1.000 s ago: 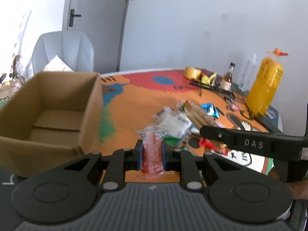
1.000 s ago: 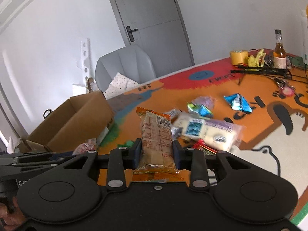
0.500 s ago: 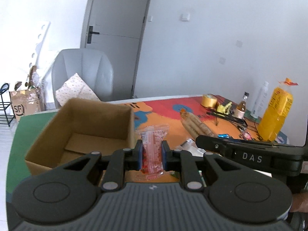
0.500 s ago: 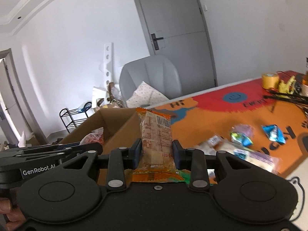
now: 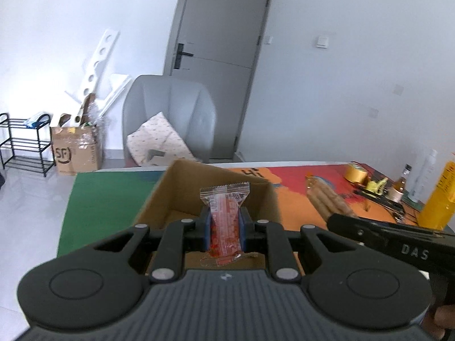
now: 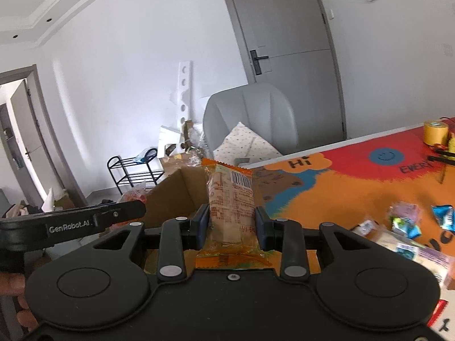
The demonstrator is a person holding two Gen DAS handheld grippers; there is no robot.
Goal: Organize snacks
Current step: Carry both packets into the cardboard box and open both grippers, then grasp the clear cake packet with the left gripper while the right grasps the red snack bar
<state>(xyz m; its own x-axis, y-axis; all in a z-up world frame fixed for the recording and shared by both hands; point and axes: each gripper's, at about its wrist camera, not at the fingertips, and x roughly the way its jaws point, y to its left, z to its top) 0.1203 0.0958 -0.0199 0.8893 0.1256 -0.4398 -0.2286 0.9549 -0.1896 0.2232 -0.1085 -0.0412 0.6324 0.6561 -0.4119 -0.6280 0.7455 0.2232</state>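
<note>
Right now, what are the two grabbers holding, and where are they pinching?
The left gripper pinches a clear packet of red snack around its lower middle. The right gripper pinches an orange snack packet across its middle.

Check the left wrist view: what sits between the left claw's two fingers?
A clear packet of red snack, clamped upright between the left claw fingers, above the open cardboard box. The left wrist view shows it.

White walls, grey door (image 5: pixel 216 65), grey chair (image 5: pixel 170 116), black rack (image 5: pixel 22 147)

"SF" on floor carton (image 5: pixel 76 151), "DAS" on right gripper (image 5: pixel 413 251), "GenRobot.AI" on left gripper (image 6: pixel 69 228), "Hi" on table mat (image 6: pixel 301 162)
</note>
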